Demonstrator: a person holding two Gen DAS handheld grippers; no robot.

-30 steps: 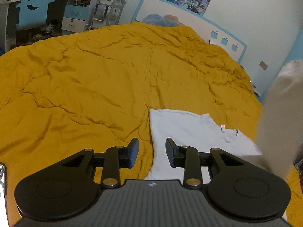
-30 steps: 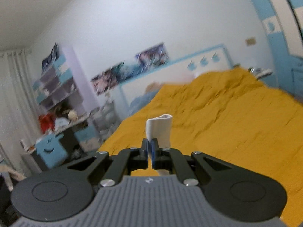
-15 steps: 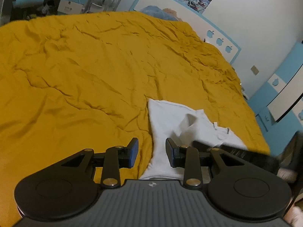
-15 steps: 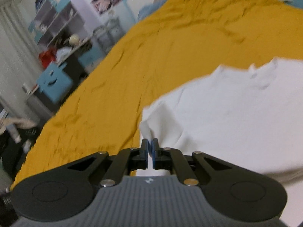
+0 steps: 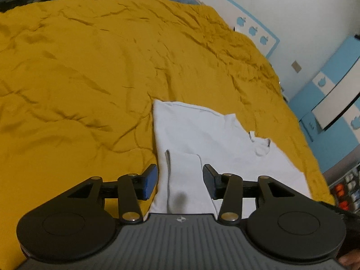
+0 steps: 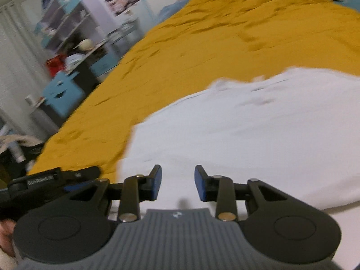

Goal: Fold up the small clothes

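A small white T-shirt (image 5: 202, 132) lies flat on the mustard-yellow bedspread (image 5: 90, 67), collar toward the right. A folded sleeve flap (image 5: 184, 175) lies on it near my left gripper (image 5: 180, 180), which is open and empty just above that flap. In the right wrist view the same shirt (image 6: 247, 123) fills the near right. My right gripper (image 6: 177, 183) is open and empty low over the shirt's near edge. The left gripper's body (image 6: 51, 180) shows at that view's lower left.
The bedspread (image 6: 202, 45) stretches far to the left and back. A headboard with apple shapes (image 5: 254, 31) and a blue-white cabinet (image 5: 333, 94) stand at the right. A cluttered desk and shelves (image 6: 67, 51) stand beyond the bed's far side.
My right gripper brought the held sleeve down onto the shirt, opened and let it go. The sleeve now lies folded flat. My left gripper has opened a little wider.
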